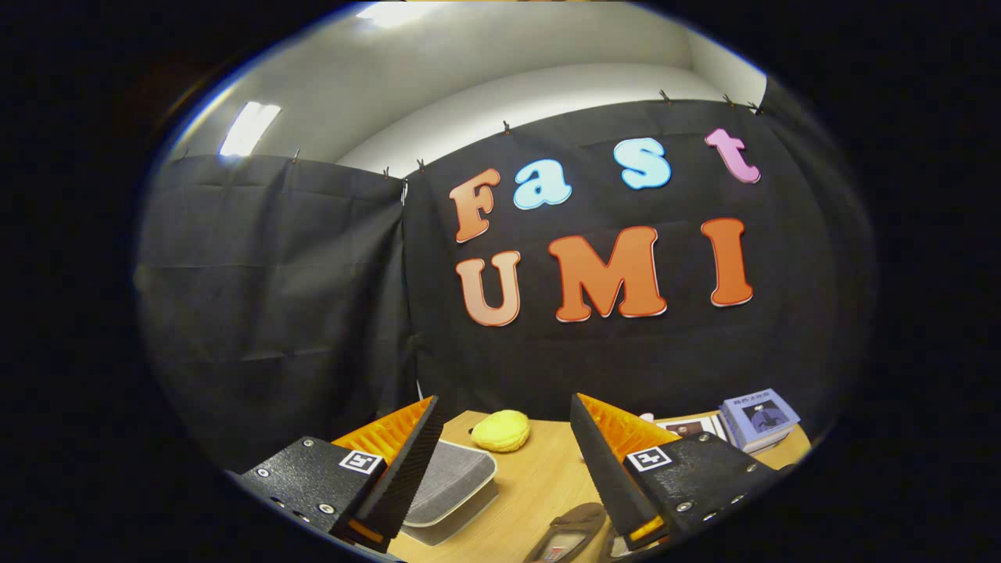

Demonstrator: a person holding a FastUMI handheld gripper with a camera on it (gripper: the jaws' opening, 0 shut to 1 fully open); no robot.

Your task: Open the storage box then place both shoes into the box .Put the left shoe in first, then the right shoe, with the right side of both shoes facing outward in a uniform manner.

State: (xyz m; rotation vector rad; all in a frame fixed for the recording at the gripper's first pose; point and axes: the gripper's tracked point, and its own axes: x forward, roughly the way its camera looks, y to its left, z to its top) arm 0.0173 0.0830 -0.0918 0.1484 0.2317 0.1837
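Gripper (504, 461) wide open, holding nothing; one brownish shoe (569, 532) between its fingers, one grey-topped white storage box (453, 489) alongside.

Legible text: none that I can make out.

My gripper (504, 403) carries a square black-and-white coded marker on each finger mount: the left marker (361, 460) and the right marker (649, 458). Both are patterns only, with no letters or digits. The fingers stand apart with nothing between them.

Beyond the right finger, a blue book (758, 418) has a cover picture and a line of print too small to read. The flat booklet (692, 428) just beside it is equally illegible.
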